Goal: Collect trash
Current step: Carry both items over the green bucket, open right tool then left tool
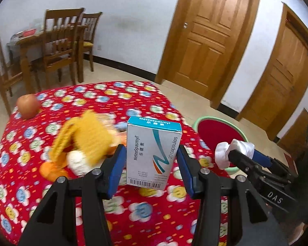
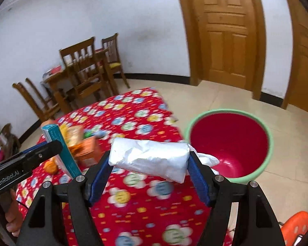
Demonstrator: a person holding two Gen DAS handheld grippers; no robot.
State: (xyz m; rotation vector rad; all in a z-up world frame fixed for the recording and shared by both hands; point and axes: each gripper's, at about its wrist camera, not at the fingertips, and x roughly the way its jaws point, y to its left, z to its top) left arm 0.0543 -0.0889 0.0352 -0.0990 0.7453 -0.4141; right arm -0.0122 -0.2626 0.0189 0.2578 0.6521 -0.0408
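Note:
My left gripper (image 1: 151,153) is shut on a white and teal medicine box (image 1: 152,153), held upright above the red flowered tablecloth (image 1: 145,211). The same box (image 2: 60,149) shows at the left of the right wrist view, with the left gripper's fingers (image 2: 41,150) beside it. My right gripper (image 2: 149,160) is shut on a crumpled white packet (image 2: 149,156), gripped by its two ends. In the left wrist view that packet (image 1: 232,150) hangs in front of a red bin with a green rim (image 1: 219,131). The bin (image 2: 230,141) stands on the floor, right of the table's edge.
An apple (image 1: 28,105), a yellow knitted toy (image 1: 86,139) and orange items (image 1: 51,170) lie on the table behind the box. Wooden chairs and a dining table (image 1: 57,45) stand at the back left. Wooden doors (image 1: 211,32) line the far wall. An orange stool (image 2: 295,223) is lower right.

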